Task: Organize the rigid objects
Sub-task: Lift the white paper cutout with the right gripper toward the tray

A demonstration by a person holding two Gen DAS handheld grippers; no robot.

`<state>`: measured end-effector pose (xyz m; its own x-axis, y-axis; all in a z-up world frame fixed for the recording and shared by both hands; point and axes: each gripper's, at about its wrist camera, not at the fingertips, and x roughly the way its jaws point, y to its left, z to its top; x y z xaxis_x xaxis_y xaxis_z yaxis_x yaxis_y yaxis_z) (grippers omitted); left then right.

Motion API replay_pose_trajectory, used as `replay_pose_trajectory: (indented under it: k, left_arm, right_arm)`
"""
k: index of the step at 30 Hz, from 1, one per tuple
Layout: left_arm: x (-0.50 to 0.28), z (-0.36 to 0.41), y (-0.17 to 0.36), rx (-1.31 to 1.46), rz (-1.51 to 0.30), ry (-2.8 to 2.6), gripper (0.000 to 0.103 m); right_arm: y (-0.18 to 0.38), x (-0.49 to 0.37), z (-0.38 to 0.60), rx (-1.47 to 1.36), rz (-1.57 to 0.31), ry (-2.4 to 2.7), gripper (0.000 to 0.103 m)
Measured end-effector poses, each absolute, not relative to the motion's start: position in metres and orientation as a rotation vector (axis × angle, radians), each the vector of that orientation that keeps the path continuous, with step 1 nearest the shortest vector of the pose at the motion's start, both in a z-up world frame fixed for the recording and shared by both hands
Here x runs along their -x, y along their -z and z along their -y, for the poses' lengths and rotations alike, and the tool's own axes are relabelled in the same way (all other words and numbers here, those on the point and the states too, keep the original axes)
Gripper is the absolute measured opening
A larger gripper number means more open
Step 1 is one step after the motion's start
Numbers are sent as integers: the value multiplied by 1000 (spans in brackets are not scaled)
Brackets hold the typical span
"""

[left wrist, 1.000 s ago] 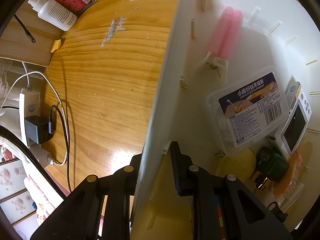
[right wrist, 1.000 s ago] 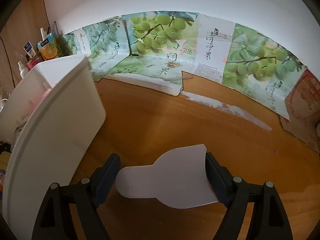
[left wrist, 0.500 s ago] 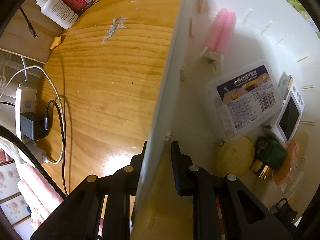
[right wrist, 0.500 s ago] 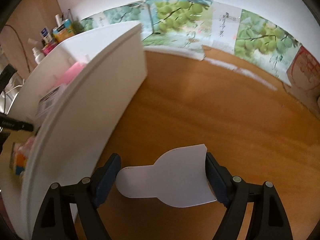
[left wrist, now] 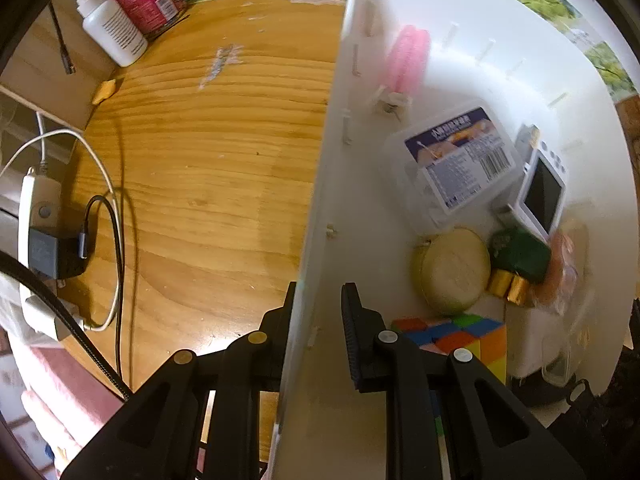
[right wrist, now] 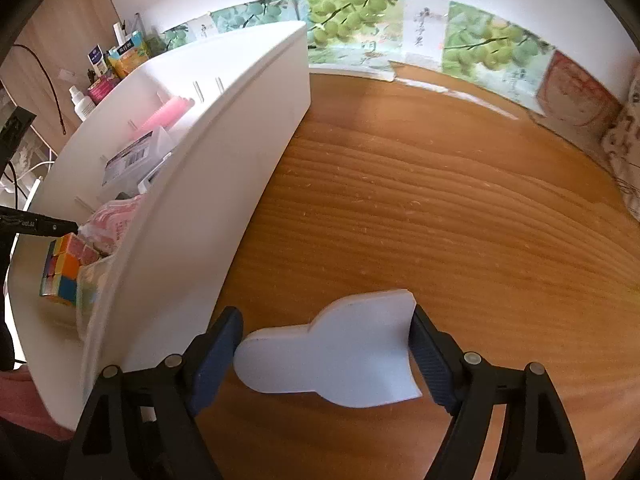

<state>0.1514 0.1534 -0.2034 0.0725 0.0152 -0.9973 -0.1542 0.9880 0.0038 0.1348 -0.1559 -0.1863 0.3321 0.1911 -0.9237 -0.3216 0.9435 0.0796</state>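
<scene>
wooden desk point(right wrist: 420, 208), grape-print backdrop. white bin point(left wrist: 316, 184) dragged sideways, wall clamped in left gripper point(left wrist: 318, 300). right gripper point(right wrist: 324, 344) clamped on white divider point(right wrist: 332, 356), nearer the bin, likely slotting next.

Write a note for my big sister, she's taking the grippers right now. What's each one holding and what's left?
Left hand-held gripper: clamped on the white bin wall.
Right hand-held gripper: holds a flat white piece above the wooden table, beside the bin.
Already in the bin: puzzle cube, labelled clear box, pink item, small white screen gadget.
Left: probably place the white piece; exact spot unclear.
</scene>
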Motion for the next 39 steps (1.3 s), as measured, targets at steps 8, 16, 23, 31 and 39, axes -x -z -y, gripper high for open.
replay_pose_trajectory:
  k: [8,16,23,31,39]
  left_arm:
    - [-133,-152,196,67,-1499,5,21]
    - [-116,-152,175,0,-1472,123,21]
    - [-101,-153,167,-18,-1452,160,21]
    - [-107,-160,163,15,-1447,153,21]
    - [-104,-163,147,41,-1437,129,21]
  right_arm:
    - [157,-114,166,40,-1133,-191,43]
    - [146,-99,171,-29,-1150,-76,47]
    - [151,-91,168,33,-1173,-77,73]
    - [172,-97,158,76,-1217,-148,75]
    - [188,-118,163,33,-1261,-128,75]
